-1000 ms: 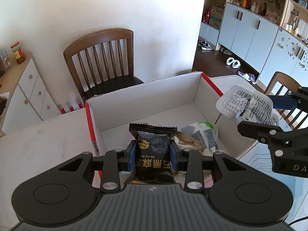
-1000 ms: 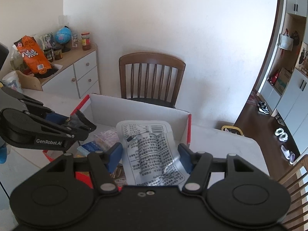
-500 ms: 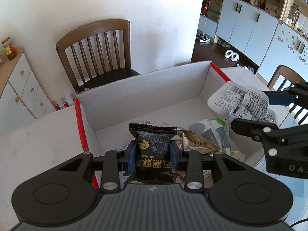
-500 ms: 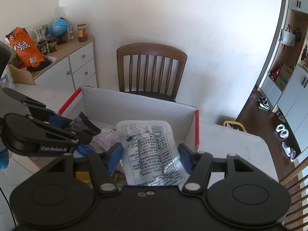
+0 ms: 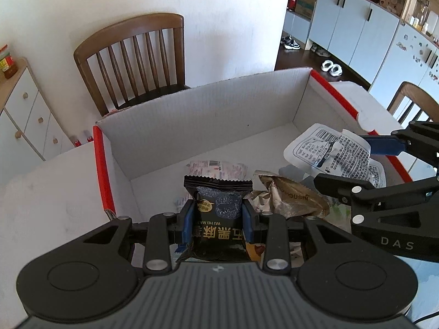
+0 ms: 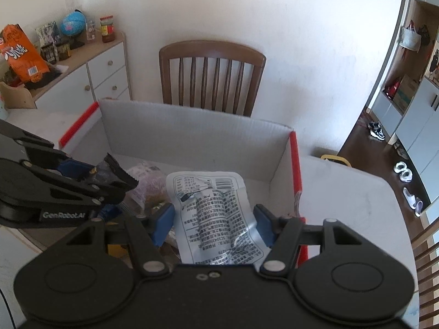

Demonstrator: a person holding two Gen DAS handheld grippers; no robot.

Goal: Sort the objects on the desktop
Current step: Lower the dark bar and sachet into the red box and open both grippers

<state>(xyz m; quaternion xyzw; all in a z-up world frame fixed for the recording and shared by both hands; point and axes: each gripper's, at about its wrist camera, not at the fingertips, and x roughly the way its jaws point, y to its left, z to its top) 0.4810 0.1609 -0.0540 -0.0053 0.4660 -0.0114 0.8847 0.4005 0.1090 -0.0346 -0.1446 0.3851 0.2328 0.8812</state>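
Note:
My left gripper (image 5: pixel 218 223) is shut on a black snack packet (image 5: pixel 218 213) and holds it over the near left part of an open white cardboard box with red edges (image 5: pixel 208 115). My right gripper (image 6: pixel 214 220) is shut on a white printed pouch (image 6: pixel 214 213) and holds it over the box's right part (image 6: pixel 192 137). The right gripper with the pouch (image 5: pixel 334 150) shows at the right of the left wrist view. The left gripper (image 6: pixel 90 181) shows at the left of the right wrist view.
Inside the box lie a pink-white packet (image 5: pixel 216 167), a gold-brown wrapper (image 5: pixel 290 197) and other packets. A wooden chair (image 5: pixel 134 57) stands behind the box. A white drawer cabinet (image 6: pixel 107 74) with jars, a globe and an orange bag stands at the left.
Both grippers have moved forward and lower over the box, each still holding its packet. The box now looks nearer and larger in both views.

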